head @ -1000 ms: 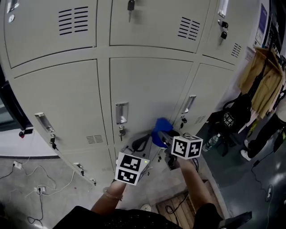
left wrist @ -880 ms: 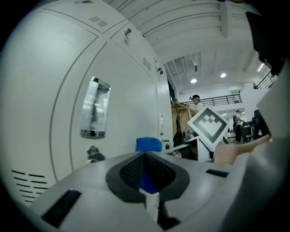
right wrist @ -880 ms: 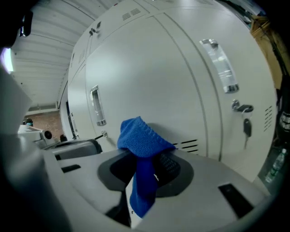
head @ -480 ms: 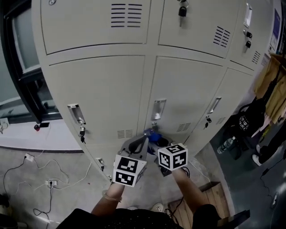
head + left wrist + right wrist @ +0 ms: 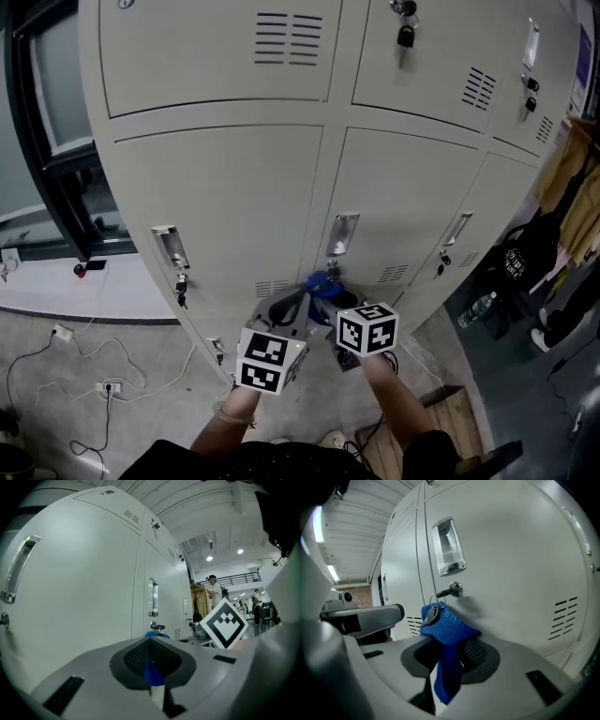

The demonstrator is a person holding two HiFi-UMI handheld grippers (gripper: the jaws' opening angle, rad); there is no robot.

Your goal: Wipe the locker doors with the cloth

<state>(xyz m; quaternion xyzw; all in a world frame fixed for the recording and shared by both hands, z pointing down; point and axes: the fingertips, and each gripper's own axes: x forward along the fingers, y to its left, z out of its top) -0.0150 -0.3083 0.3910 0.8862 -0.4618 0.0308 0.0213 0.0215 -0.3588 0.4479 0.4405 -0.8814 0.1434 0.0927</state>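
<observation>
Right tool (image 5: pixel 449 654): jaws closed on the cloth, pinching it near the middle of its length so a bunched pad stands above the jaws and a tail hangs below.
Cloth (image 5: pixel 449 624): blue, knitted texture; its pad is just below the lock of the middle locker door (image 5: pixel 398 202) and looks to be touching or almost touching the panel.
Key (image 5: pixel 451 591): left in the lock under the recessed handle (image 5: pixel 448 547); a second key hangs from its ring against the top of the cloth.
Left tool (image 5: pixel 151 663): jaws together with no cloth in them; a small blue sliver shows at the seam and I cannot tell what it is. It is held beside the right tool, apart from the cloth, probably just out of the way.
Step, as judged: wiping around the lock area.
Risk: the pad could snag the dangling key.
</observation>
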